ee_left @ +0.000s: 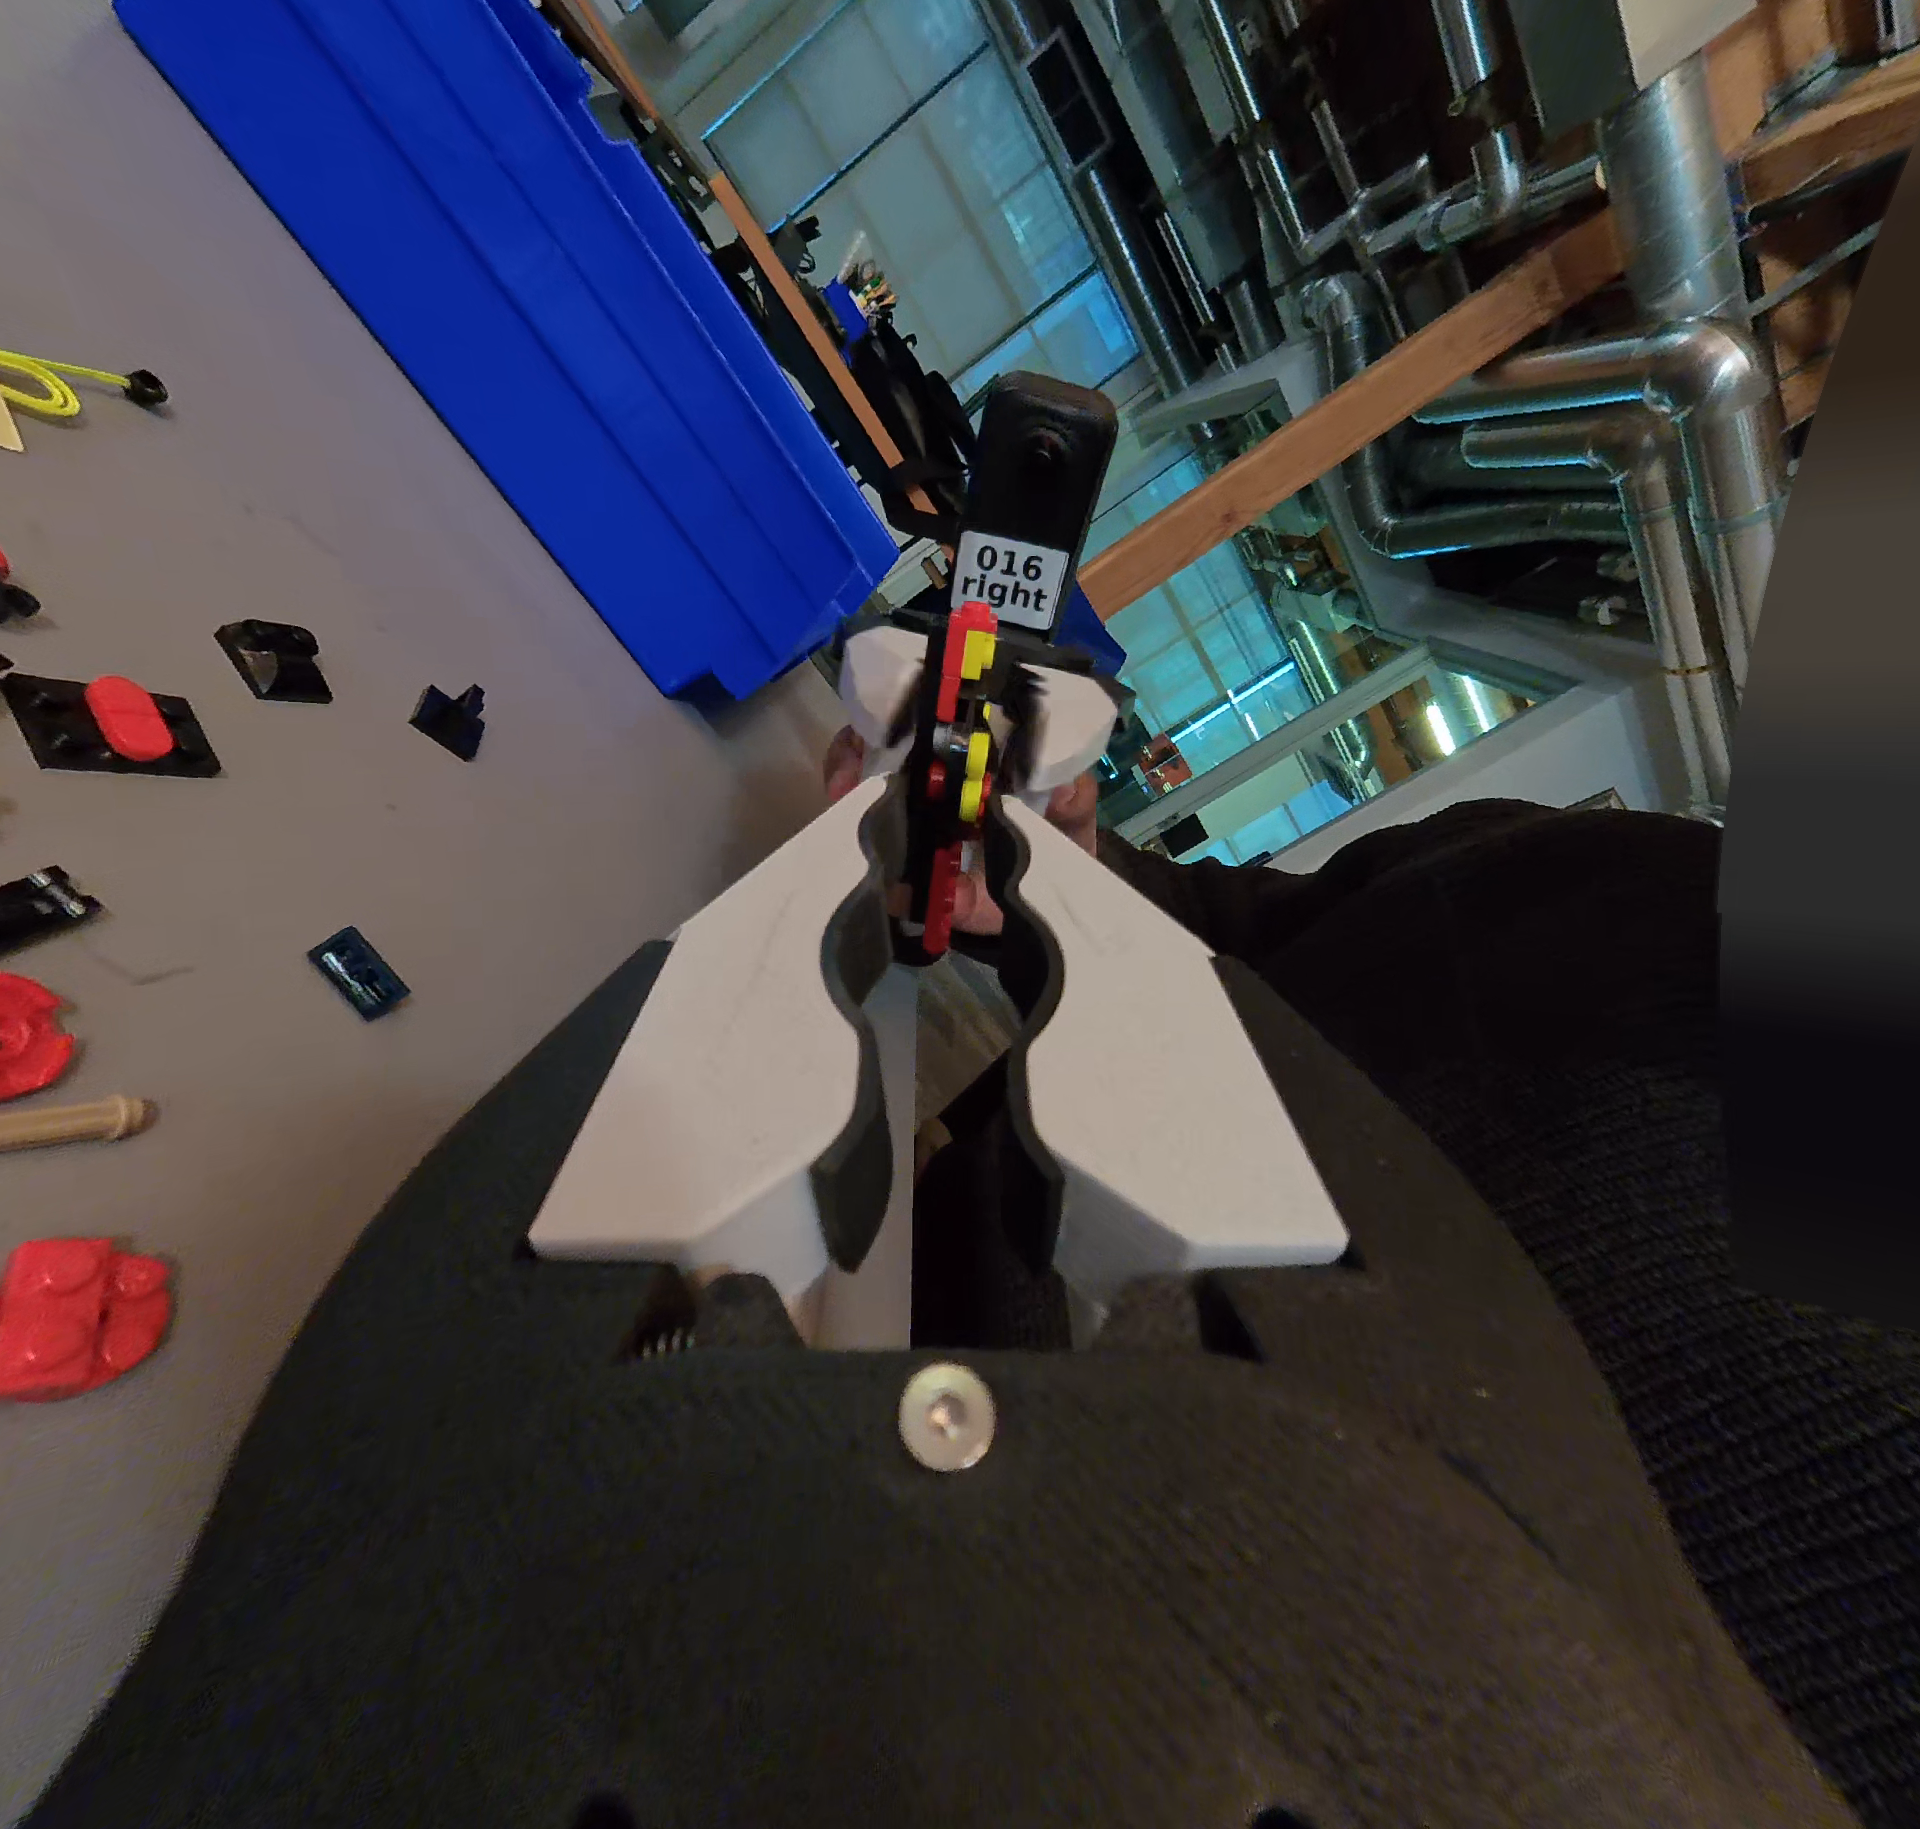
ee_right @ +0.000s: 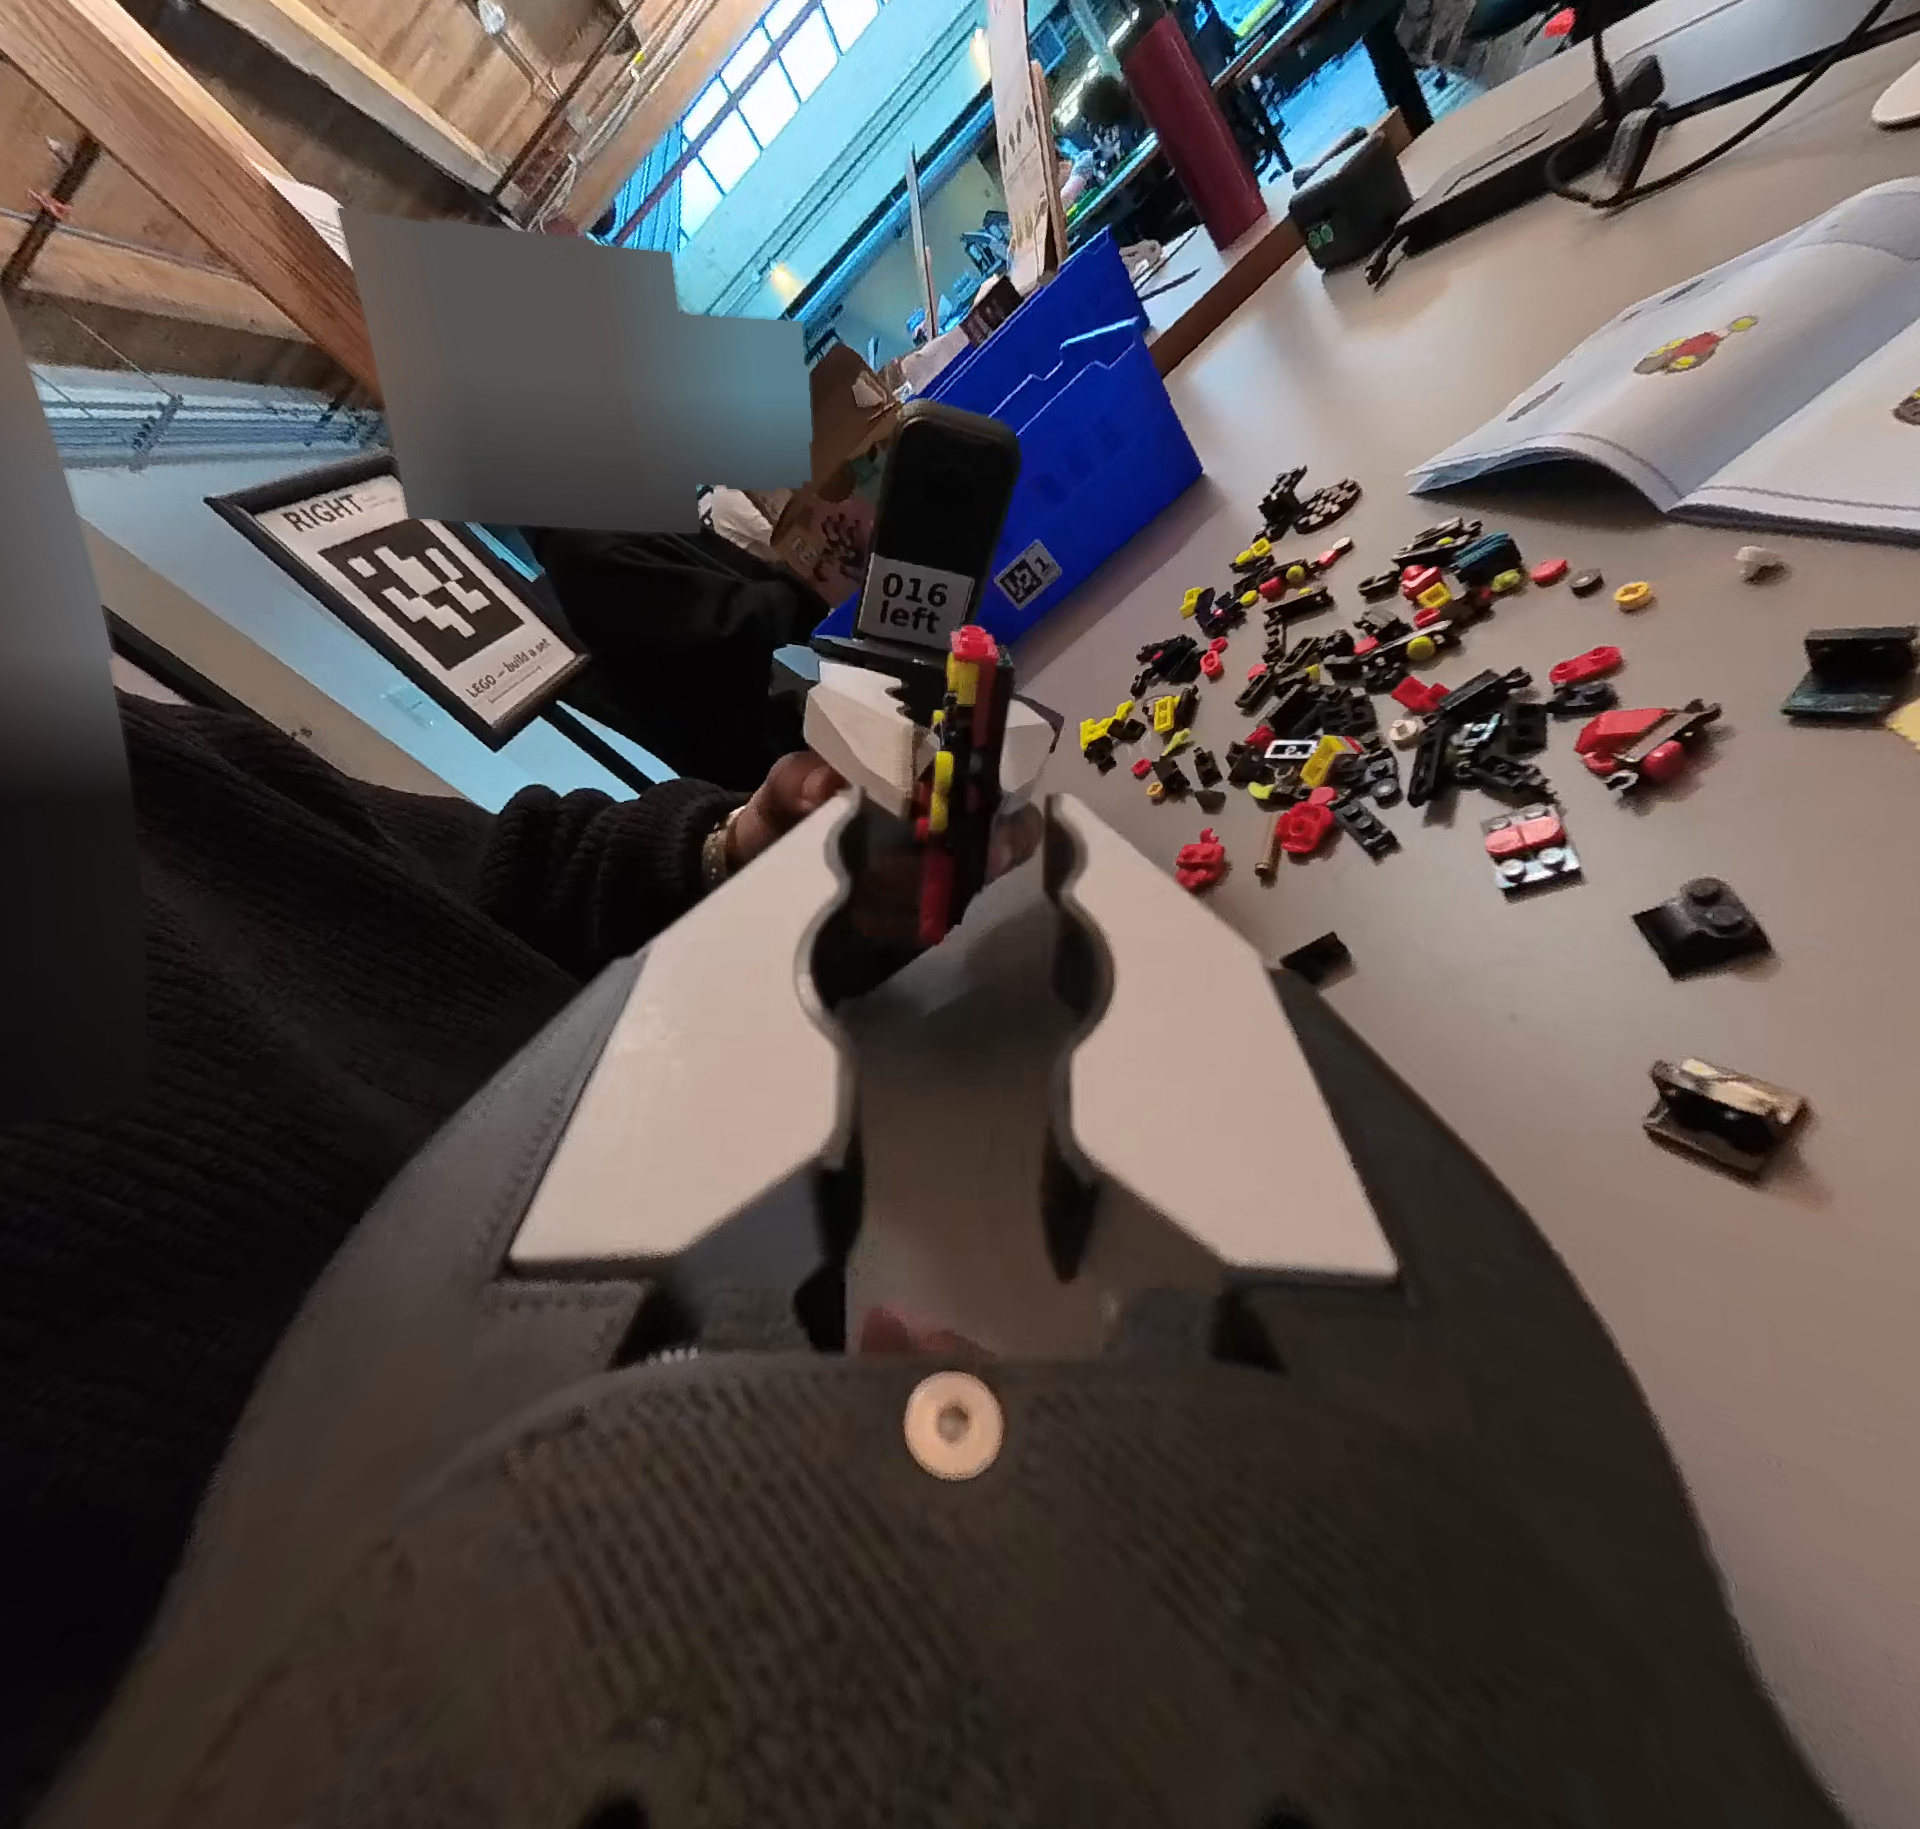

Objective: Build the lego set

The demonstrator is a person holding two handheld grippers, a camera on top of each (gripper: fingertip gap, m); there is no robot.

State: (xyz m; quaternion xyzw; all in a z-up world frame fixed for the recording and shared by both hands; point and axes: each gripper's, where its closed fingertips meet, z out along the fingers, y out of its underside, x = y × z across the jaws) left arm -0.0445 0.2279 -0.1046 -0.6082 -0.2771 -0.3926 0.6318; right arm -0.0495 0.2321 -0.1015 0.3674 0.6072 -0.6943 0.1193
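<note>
Grey table (ee_right: pixel 1455 1000), loose bricks (ee_right: pixel 1382 699) only rightward; both grippers clamp assembly (ee_left: pixel 951 792)

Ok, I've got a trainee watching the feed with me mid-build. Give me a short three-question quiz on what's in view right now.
1. True or false: the lego assembly rests on the table.
2. What lies open at the table's far right edge? A) instruction booklet B) laptop C) cardboard box
3. Fill in: the bin past the loose pieces is coloured ____.

Key:
1. False. It is held up between the left gripper and right gripper, which face each other.
2. A
3. Blue
</note>
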